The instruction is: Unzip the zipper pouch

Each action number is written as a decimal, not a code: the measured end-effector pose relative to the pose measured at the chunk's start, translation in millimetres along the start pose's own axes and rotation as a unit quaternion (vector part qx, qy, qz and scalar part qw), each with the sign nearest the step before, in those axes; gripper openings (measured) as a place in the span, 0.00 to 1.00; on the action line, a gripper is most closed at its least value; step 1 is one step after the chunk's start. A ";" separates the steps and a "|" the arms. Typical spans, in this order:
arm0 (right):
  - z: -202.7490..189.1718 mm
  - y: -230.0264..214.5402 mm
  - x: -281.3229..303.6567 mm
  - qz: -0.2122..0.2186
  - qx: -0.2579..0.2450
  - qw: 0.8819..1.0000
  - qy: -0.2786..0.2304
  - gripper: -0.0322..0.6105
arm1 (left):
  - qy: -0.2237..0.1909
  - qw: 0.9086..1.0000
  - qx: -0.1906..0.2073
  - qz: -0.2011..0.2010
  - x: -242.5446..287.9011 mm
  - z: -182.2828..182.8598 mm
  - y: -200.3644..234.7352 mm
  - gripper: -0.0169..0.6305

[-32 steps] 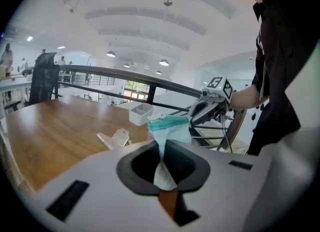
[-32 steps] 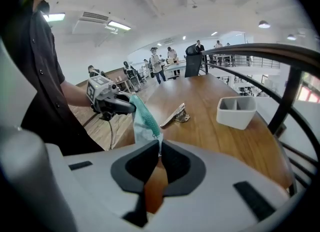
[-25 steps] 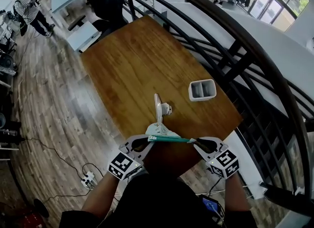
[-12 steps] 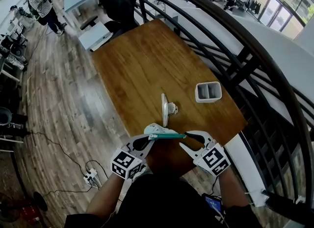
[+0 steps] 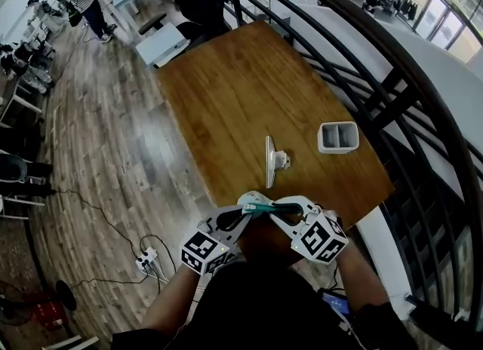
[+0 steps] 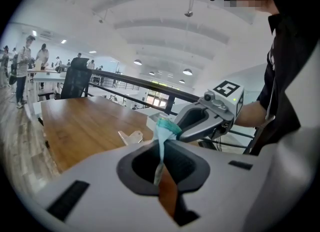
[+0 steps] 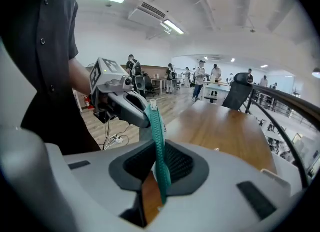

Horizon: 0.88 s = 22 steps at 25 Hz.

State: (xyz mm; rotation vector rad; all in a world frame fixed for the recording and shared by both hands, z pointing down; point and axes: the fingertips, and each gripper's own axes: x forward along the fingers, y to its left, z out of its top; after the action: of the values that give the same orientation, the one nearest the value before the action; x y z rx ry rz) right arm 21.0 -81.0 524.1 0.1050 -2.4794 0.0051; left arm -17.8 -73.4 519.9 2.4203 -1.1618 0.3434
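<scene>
By the near end of the table [image 5: 226,92], the zipper pouch [image 5: 255,201] is held in the air between both tools; the left gripper [image 5: 243,213] is clamped on its pale end; the right gripper [image 5: 281,210] has just been closing and pinches the teal zipper [image 7: 159,141] close beside it, slider or tape I cannot tell; the step looks like taking hold to pull; next comes a steady draw along the teeth against the left's anchor; farther off stands a white two-slot holder [image 5: 337,136].
</scene>
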 end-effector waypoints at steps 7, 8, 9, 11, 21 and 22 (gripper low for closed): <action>-2.1 8.3 -3.6 0.030 -0.039 0.999 -0.003 0.11 | 0.019 0.997 0.068 -0.043 -5.7 0.5 3.7 0.31; -3.0 9.0 -4.7 0.033 -0.041 0.999 -0.004 0.11 | 0.020 0.996 0.076 -0.051 -6.0 1.8 4.4 0.32; -4.0 9.5 -5.7 0.036 -0.041 0.998 -0.005 0.11 | 0.022 0.994 0.085 -0.061 -5.8 2.7 4.5 0.33; -6.2 9.5 -8.0 0.038 -0.040 0.998 -0.007 0.11 | 0.031 0.990 0.103 -0.087 -3.3 3.4 1.2 0.34; -17.8 4.0 -18.6 0.040 -0.029 0.999 -0.001 0.11 | 0.083 0.964 0.181 -0.175 22.7 -5.2 -16.0 0.30; -18.8 2.5 -19.8 0.038 -0.026 0.999 0.000 0.11 | 0.085 0.962 0.188 -0.178 23.5 -5.5 -17.5 0.24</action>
State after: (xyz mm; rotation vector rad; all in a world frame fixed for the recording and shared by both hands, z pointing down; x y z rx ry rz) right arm 47.9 -76.5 526.8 -0.0113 -2.4797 -0.0283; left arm 10.3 -76.9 529.3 2.7913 -0.6092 0.6908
